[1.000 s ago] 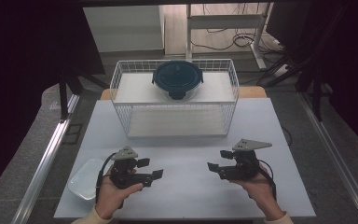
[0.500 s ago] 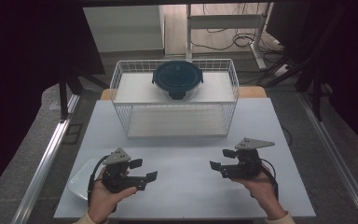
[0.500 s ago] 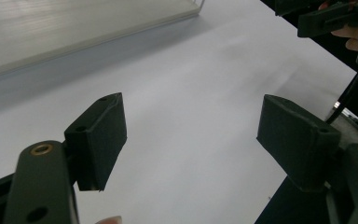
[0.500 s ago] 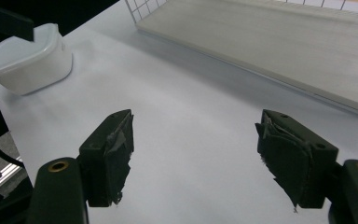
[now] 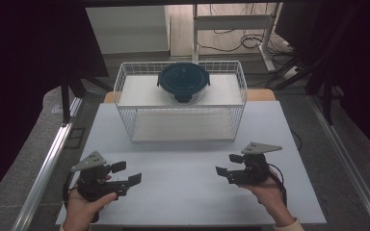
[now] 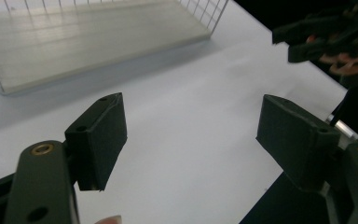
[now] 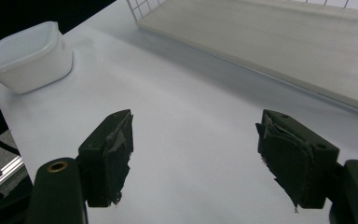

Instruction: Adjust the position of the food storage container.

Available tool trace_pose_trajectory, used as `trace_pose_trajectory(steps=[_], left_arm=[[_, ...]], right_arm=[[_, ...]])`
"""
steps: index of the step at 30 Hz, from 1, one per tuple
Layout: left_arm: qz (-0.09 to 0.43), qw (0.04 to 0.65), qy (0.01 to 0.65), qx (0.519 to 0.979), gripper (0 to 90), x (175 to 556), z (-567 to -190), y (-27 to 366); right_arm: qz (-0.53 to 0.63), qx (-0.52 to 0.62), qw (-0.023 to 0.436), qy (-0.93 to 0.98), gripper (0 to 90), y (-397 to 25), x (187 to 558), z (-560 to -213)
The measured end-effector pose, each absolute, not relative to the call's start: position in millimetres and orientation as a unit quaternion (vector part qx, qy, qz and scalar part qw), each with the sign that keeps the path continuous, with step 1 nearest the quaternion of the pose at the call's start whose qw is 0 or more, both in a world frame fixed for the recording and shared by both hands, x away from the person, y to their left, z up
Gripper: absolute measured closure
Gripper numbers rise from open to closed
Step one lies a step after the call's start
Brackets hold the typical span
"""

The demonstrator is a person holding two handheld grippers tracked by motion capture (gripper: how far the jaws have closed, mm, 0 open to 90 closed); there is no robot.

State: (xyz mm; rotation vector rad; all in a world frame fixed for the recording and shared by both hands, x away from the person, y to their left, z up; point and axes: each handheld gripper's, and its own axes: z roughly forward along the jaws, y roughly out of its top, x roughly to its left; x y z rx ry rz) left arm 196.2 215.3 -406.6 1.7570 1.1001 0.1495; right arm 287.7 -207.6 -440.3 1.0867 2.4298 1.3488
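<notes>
- 2x low hover near the front edge of the white table [image 5: 188, 202]: left gripper [image 5: 126, 172] and right gripper [image 5: 226, 164] well apart, aimed inward toward each other.
- Left: jaws spread wide, nothing between them but bare tabletop.
- Right: same, jaws wide apart, nothing clamped. Frayed padding on both pads.
- Reads as a ready pose, judging by the spacing: spread jaws for a straight approach, hands kept clear of the wire rack [image 5: 180, 108].
- Nearest object: white tub [image 7: 28, 56], seen from the right gripper view at the table's left corner, close by the left hand. Untouched, standing flat.
- Look of the tub: squarish, rounded corners, milky translucent plastic, matching lid seated on top with a slight lip. Contents impossible to tell.
- Probably light and a bit slippery; lid lip likely the best bite for the left jaws.
- Also around: round container with dark lid [image 5: 183, 82] on top of the rack, at mid-width, far from both grippers.
</notes>
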Motion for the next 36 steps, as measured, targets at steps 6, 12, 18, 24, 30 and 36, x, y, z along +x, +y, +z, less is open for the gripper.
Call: trace_pose_trajectory(steps=[6, 12, 18, 24, 30, 36], left_arm=[[0.094, 0.498, 0.461, 0.728, 24.2, 186, -399, 225], [0.152, 0.467, 0.500, 0.713, 28.2, 186, -402, 253], [0.175, 0.426, 0.541, 0.704, 35.5, 191, -418, 280], [0.180, 0.414, 0.563, 0.692, 48.1, 186, -421, 312], [0.179, 0.377, 0.597, 0.685, 72.2, 181, -437, 346], [0.163, 0.344, 0.635, 0.672, 86.0, 170, -463, 376]], right_arm=[[0.452, 0.362, 0.080, 0.811, 25.4, -208, 287, -438], [0.454, 0.366, 0.081, 0.808, 25.4, -212, 288, -438], [0.452, 0.368, 0.079, 0.808, 25.4, -212, 289, -439], [0.451, 0.370, 0.076, 0.809, 25.4, -212, 290, -439], [0.448, 0.376, 0.078, 0.807, 25.4, -214, 292, -441], [0.446, 0.378, 0.078, 0.807, 25.4, -214, 292, -442]])
